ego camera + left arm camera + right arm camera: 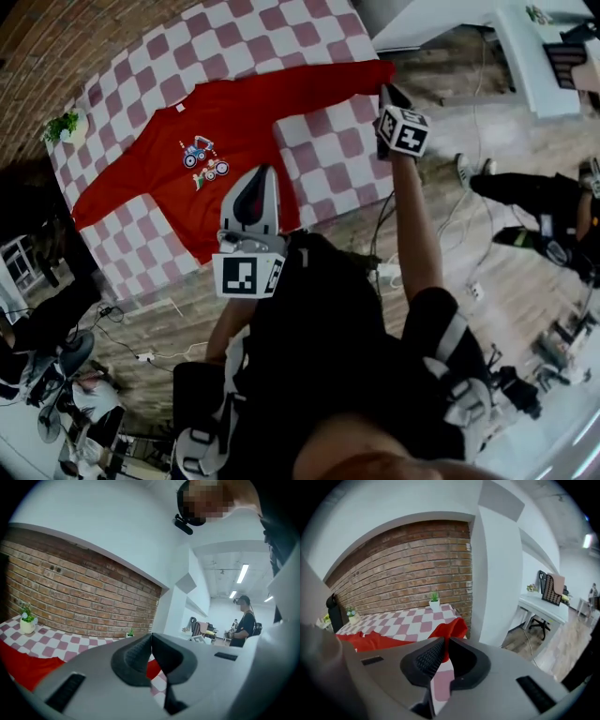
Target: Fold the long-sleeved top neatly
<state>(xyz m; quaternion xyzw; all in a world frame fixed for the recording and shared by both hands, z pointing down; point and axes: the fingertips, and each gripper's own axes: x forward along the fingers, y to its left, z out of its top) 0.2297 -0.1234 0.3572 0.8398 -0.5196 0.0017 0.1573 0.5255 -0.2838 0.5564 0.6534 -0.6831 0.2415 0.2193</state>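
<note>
The red top [187,159] lies spread on the checked bench [309,37], its hem partly hidden behind the left tool [257,178], jaws together on nothing. The right tool [444,641] is clamped on the sleeve [328,80] end at the bench's edge. A plant [66,127] sits at the corner.

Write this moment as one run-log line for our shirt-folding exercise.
right claw: shut on sleeve end | left claw: shut, by hem | red long-sleeved top: spread on checkered tablecloth | folds: none yet

Matt red cloth top [141,183], checked cloth table cover [333,173], rough brick wall [403,569], smooth matt grey plastic right tool [445,639]
</note>
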